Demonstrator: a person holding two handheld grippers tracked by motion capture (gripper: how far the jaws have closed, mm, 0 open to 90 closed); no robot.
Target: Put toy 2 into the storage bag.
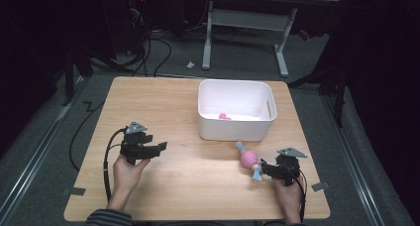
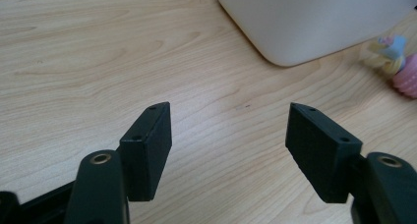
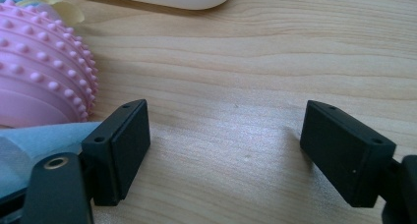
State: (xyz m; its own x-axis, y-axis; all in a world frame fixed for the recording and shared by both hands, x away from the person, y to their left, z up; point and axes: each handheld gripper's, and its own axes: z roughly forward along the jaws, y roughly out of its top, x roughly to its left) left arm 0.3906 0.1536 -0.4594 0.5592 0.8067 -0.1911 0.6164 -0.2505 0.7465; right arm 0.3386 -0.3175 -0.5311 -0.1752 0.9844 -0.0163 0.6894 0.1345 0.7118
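The left tongs (image 1: 159, 147) stand open over bare wood on the near-left part of the tabletop (image 1: 163, 102), nothing between the jaws. The right tongs (image 1: 262, 167) are open too, near the front-right edge, with the pink knobbed toy ball (image 1: 249, 159) just beside one jaw and outside the gap. The ball, with pastel fabric tufts at both ends, lies on the wood just in front of the white plastic bin (image 1: 236, 128). A broad stretch of open wood separates the two hands, and the left half of the tabletop is open out to its edges. From above, a small pink object (image 1: 224, 116) lies inside the bin. The left gripper view catches the bin's rounded corner; the right gripper view brings out the ball's rows of studs.
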